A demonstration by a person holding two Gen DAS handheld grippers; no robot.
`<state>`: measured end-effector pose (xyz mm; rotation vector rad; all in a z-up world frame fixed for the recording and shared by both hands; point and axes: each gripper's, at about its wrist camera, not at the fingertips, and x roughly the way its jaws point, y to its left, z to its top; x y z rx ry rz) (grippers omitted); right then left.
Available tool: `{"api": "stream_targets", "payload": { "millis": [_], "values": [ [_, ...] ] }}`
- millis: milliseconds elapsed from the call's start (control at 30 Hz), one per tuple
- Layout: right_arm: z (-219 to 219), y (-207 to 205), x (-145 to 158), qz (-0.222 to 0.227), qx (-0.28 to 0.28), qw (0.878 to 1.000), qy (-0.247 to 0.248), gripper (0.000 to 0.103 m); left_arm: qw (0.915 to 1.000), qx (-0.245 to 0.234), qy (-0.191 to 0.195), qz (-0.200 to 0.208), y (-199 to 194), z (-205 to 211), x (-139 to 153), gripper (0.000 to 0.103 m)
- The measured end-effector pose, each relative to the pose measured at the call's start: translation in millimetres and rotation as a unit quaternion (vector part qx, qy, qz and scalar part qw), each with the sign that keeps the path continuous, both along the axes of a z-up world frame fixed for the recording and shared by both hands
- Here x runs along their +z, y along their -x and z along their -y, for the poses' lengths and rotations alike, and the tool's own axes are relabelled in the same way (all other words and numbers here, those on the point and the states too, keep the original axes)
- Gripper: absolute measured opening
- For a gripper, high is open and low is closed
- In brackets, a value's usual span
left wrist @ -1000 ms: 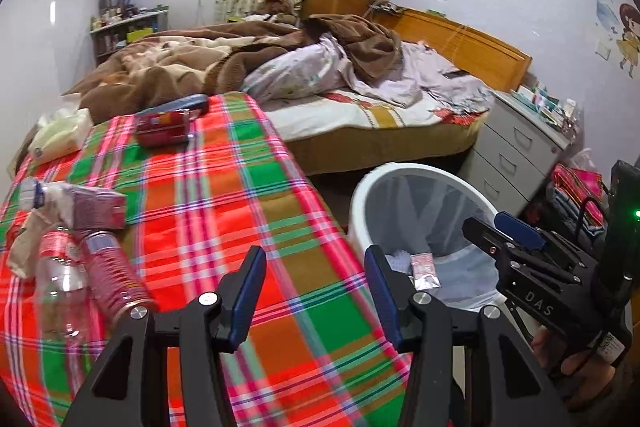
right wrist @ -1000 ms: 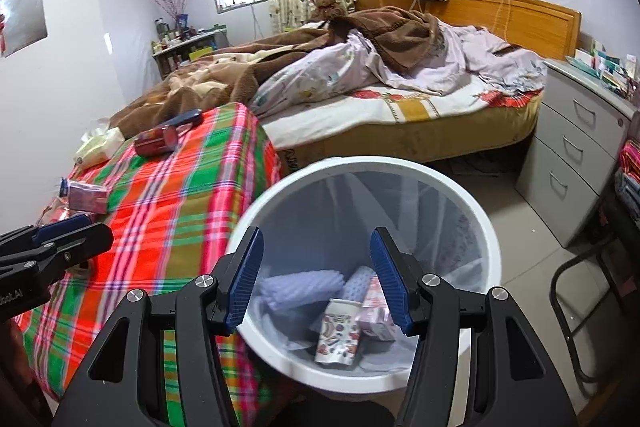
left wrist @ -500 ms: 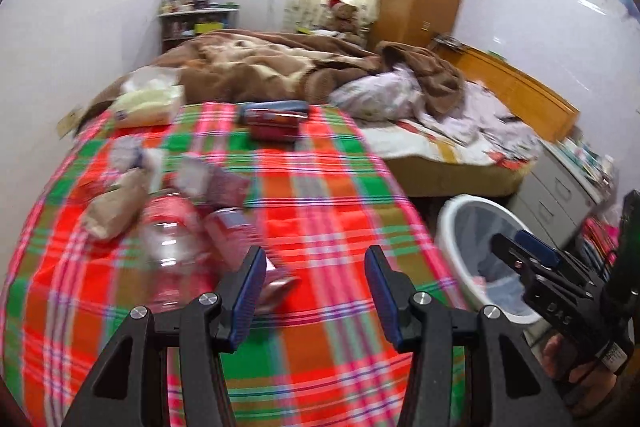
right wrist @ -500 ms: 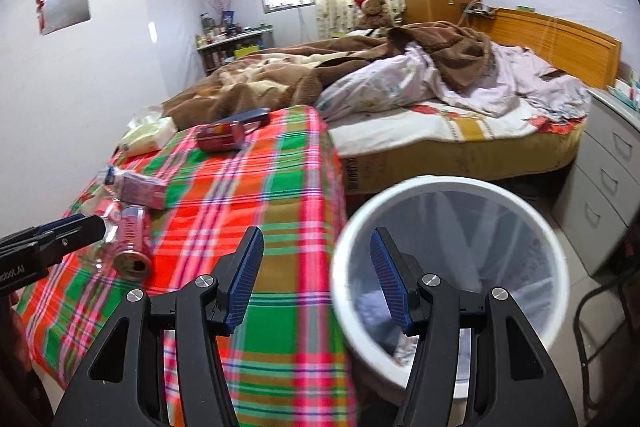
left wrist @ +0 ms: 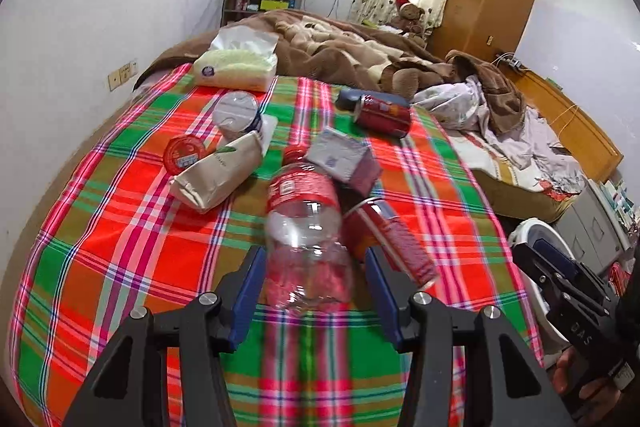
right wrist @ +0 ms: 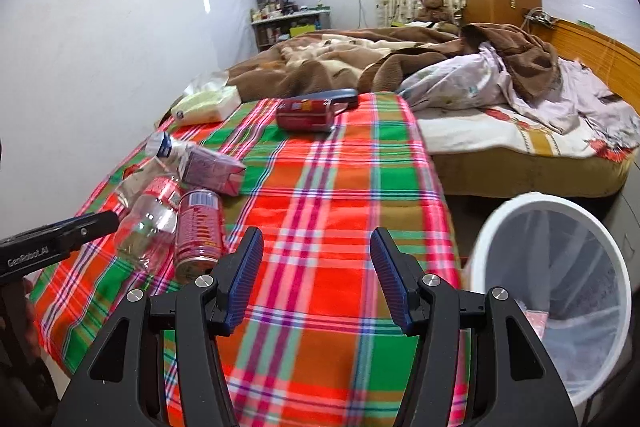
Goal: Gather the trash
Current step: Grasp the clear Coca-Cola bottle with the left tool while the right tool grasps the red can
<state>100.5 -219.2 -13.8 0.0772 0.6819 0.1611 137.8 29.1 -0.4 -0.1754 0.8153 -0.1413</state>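
Your left gripper (left wrist: pixel 312 283) gapes, pads clear, around clear bottle's (left wrist: pixel 306 235) base near plaid bedspread's (left wrist: pixel 120 227) near edge; right gripper (right wrist: pixel 316 275) open, empty.

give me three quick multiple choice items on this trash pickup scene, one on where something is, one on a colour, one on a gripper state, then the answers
1. Where is the white trash bin?
A. on the plaid cloth
B. on the floor beside the cloth-covered table
C. on the bed

2. What colour is the label on the clear plastic bottle?
A. red
B. blue
C. yellow

3. How does the left gripper stand?
A. shut with nothing between the fingers
B. clamped on a can
C. open, with the bottle's base showing between its fingers

Answers:
1 B: the right wrist view shows the bin standing low, past the edge of the plaid cloth.
2 A: a red band wraps the bottle's upper half in the left wrist view.
3 C: gaps show between both blue pads and the bottle.
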Motion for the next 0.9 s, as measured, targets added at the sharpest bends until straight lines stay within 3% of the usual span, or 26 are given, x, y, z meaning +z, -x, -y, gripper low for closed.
{"api": "stream_targets", "payload": {
  "millis": [167, 467, 900],
  "values": [
    [-11, -8, -2, -0.011, 0.011, 1.000, -0.002, 0.057, 0.9997, -0.015, 0.013, -0.012, -21, -3, -9, 0.051],
    [-33, -18, -4, -0.020, 0.031, 0.999, 0.003, 0.057, 0.9992, -0.028, -0.001, -0.029, -56, -7, -23, 0.053],
    [-72, -31, -15, -0.053, 0.097, 0.994, -0.017, 0.057, 0.9972, -0.054, 0.032, -0.040, -80, -25, -33, 0.055]
  ]
}}
